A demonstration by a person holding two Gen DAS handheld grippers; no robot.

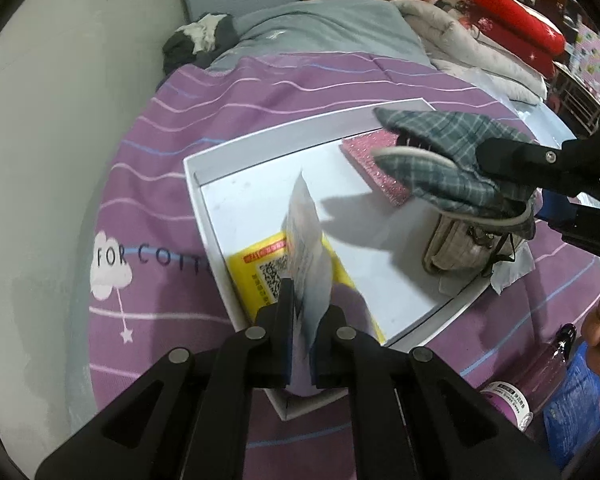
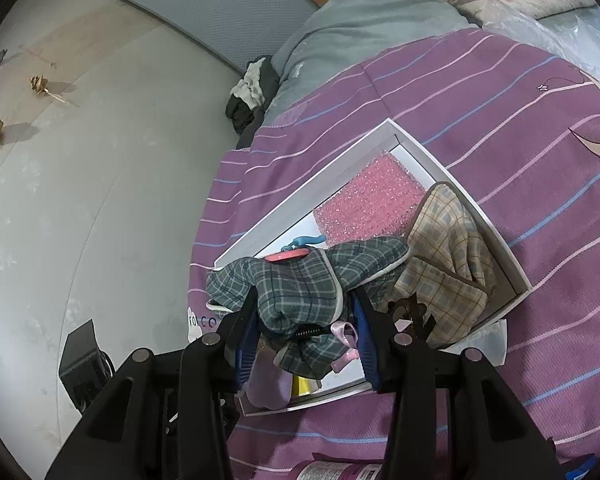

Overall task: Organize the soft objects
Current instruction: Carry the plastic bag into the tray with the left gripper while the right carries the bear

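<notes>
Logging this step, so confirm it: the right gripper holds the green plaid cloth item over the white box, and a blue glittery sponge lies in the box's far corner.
One detail is wrong: the sponge is pink, not blue, as the right wrist view shows. The rest stands: the right gripper holds the green plaid cloth item over the white box.

Grey-green plaid cloth point(image 2: 300, 284), beige checked pouch point(image 2: 444, 264), glittery pink pad point(image 2: 364, 208), purple bedspread point(image 1: 148, 184) (thin stripes)

both tongs point(image 1: 306, 312) point(image 2: 306, 320) clamped, angled down
</notes>
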